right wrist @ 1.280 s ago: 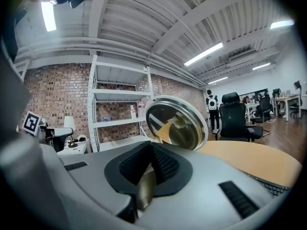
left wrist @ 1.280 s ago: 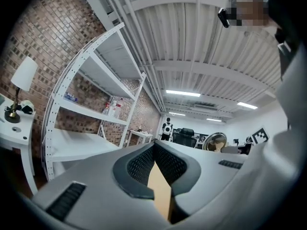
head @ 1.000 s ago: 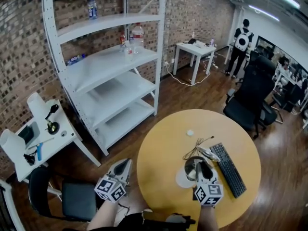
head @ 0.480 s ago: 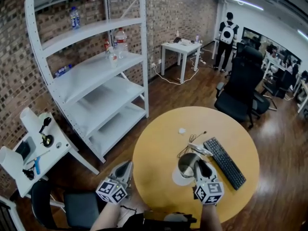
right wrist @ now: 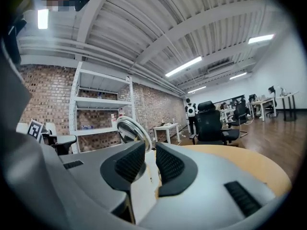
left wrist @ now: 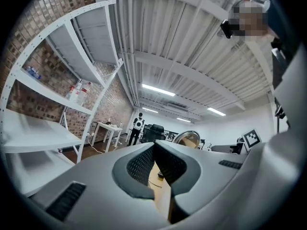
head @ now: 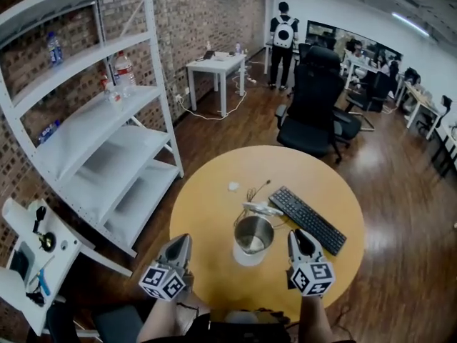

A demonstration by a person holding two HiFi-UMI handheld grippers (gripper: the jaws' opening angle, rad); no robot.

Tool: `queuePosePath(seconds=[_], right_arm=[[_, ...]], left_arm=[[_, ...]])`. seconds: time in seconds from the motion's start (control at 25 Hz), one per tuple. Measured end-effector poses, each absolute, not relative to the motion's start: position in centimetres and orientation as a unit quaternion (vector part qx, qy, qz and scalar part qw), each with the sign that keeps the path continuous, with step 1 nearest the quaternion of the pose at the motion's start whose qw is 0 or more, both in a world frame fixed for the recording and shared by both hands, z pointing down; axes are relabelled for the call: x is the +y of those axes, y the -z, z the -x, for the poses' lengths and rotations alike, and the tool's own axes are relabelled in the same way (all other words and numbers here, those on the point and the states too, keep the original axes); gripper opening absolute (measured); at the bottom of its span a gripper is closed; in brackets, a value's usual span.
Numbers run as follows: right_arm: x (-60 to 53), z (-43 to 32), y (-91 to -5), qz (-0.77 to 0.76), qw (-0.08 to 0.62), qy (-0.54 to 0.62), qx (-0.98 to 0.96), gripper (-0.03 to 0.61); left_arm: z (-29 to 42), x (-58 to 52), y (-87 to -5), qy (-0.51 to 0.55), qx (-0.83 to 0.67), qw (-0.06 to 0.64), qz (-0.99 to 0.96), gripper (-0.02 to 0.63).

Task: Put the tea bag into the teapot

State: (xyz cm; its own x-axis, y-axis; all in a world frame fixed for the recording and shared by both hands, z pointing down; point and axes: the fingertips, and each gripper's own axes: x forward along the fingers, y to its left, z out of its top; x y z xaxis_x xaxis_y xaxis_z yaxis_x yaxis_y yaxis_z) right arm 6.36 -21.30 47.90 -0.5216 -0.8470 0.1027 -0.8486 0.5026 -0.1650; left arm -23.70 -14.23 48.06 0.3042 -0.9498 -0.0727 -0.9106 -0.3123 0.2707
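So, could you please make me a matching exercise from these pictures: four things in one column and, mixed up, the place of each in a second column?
1 teapot
2 keyboard
3 clear bottle
4 black chair

a on the white shelf
b on the floor, beyond the round table
c upright on a white disc on the table
d flat on the table, right of the teapot

Pairs: 1-c, 2-d, 3-a, 4-b

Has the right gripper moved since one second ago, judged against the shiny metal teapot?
Yes. The right gripper was over the shiny metal teapot; now it is beside it on the right, nearer the person.
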Motion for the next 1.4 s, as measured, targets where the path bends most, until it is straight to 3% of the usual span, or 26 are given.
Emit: queuePosePath(seconds=[0.48,0.8,0.92,1.4], right_arm=[[-17.4,-17.8,-47.0,-0.605,-0.031,-0.103,-0.789,0.074],[-15.0,-18.5,-46.8,-0.615,-0.044,-0.085,-0.782,0.071],[-14.5,-19.0,-46.8,-0.630,-0.040,-0.077,-0.772,0.010],[-12.9,-17.7,-47.8,-0.614,0.006,-0.042,-0.788,0.008]], left_arm=[[18.6,-17.0,-47.3,0.119,-0.516,0.093,-0.843,-0.006],[17.2,-15.7,-48.1,0.112,-0.496,0.101,-0.855,-0.007],[17.1,-15.4,-48.2,0.114,-0.493,0.101,-0.857,-0.007],[18.1,-13.6,-49.9,0.111,-0.512,0.121,-0.843,-0.006]])
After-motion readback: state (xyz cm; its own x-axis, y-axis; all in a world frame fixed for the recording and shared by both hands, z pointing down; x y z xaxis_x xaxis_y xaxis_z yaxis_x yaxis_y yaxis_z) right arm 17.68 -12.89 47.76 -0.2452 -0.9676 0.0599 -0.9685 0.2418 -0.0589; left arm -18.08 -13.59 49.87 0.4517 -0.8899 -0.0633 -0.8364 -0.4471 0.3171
